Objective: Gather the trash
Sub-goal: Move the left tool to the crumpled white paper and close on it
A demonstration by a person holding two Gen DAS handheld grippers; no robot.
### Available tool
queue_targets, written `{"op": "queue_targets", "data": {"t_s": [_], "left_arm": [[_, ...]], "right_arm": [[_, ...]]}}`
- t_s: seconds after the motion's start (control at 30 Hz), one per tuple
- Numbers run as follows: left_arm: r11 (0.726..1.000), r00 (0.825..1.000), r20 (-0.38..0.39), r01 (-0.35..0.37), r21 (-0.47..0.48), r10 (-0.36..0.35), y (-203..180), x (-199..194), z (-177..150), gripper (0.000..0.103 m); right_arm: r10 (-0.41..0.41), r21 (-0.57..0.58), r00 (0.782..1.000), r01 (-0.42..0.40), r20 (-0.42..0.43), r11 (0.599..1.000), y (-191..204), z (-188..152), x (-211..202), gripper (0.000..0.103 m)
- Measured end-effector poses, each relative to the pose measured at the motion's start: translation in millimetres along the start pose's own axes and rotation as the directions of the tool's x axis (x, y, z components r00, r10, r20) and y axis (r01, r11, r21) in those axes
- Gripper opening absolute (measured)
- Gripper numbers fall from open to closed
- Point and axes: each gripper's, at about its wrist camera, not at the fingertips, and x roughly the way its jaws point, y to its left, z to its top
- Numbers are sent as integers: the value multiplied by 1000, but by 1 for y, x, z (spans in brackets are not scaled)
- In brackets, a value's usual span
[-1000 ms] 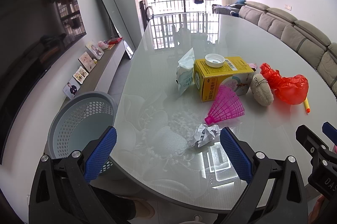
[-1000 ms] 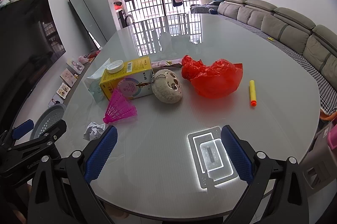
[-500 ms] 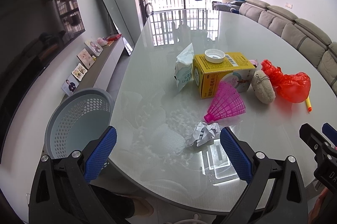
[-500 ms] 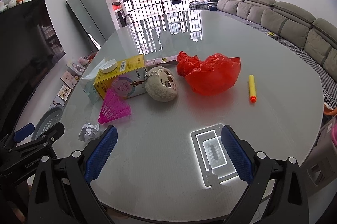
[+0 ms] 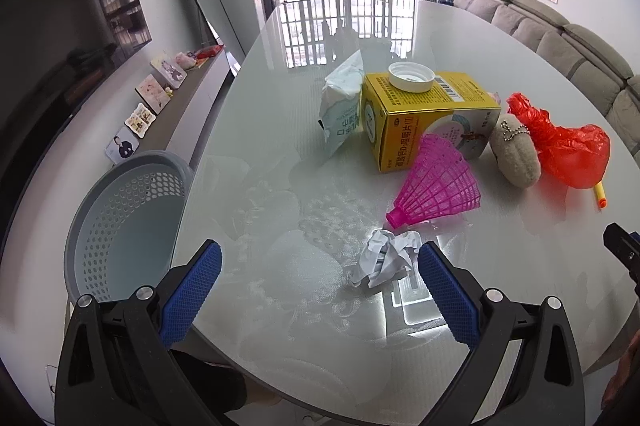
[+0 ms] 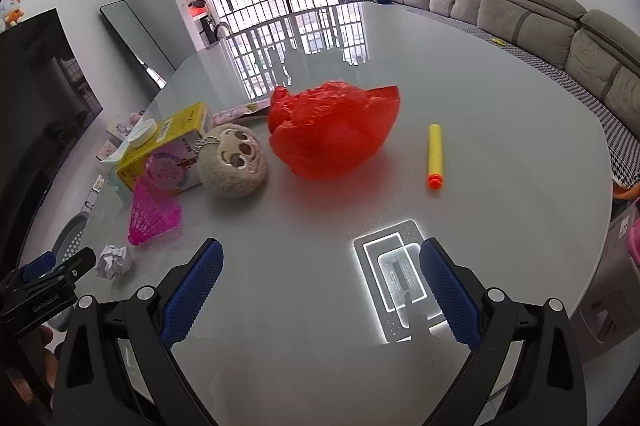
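A crumpled white paper ball point(image 5: 385, 256) lies on the glass table point(image 5: 280, 129), just ahead of my open, empty left gripper point(image 5: 318, 284) and toward its right finger. It also shows in the right wrist view point(image 6: 113, 260). A red plastic bag point(image 6: 332, 129) lies ahead of my open, empty right gripper point(image 6: 320, 284); it also shows in the left wrist view point(image 5: 568, 145). A grey perforated bin point(image 5: 120, 222) stands on the floor left of the table.
On the table are a yellow box point(image 5: 424, 117) with a white lid point(image 5: 411, 77), a tissue pack point(image 5: 342, 105), a pink shuttlecock point(image 5: 436, 185), a plush toy point(image 6: 233, 161) and a yellow foam dart point(image 6: 434, 157). A sofa point(image 6: 560, 25) runs along the right.
Both grippers have moved forward over the table. The paper ball is now close to the left gripper's fingers, and the red bag is nearer the right gripper. Both stay open.
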Motion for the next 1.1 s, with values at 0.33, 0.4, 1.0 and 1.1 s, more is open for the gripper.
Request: {"op": "queue_targets", "data": {"t_s": [0.33,0.4,1.0,1.1], "left_arm": [[999,998,-37,49,-10,-50,-4,22,-5,97],[998,997,-43,56,-2,-56,-9,26,-6,97],[999,999,-19,41,-36,-42,-12,43,-11,71],[999,999,-13,39,-35,-39,-12,40,-12,50]], "right_arm": [[-68,44,997,69,-22,997,-39,5,9,94],[-75,54,997,76,-20,996,-46,6,10,94],[-99,104,995,101,-29,989,-79,4,23,94],[-99,110,995,101,-26,989,-82,6,25,94]]}}
